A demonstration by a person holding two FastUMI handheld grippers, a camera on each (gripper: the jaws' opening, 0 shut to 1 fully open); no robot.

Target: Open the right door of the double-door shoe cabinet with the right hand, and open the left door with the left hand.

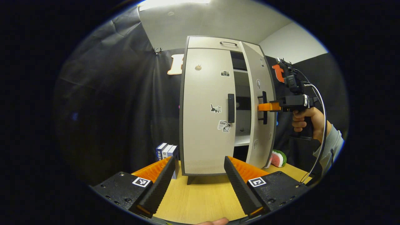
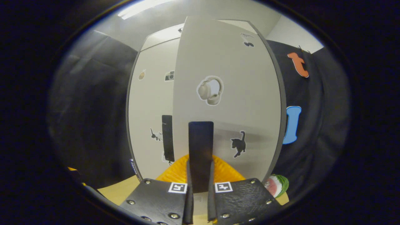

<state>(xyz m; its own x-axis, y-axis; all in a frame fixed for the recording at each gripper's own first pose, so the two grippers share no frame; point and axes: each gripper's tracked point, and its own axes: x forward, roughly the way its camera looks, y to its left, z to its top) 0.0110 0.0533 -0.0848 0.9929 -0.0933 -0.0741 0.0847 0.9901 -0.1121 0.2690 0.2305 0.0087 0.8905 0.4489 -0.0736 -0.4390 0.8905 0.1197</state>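
One door is part open: the right gripper [image 2: 200, 175] clamps the right door's handle [image 2: 201, 147] mid-swing, while the left gripper [image 1: 197, 175] hangs spread, next needing the left handle [image 1: 231, 108].

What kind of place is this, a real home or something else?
Probably a staged recording booth, not a home: black cloth hangs as the wall, a small shoe cabinet stands on a wooden tabletop, and a hand works a hand-held gripper at its right door.

Bright ceiling light overhead; strong fisheye edge distortion; dim sides.
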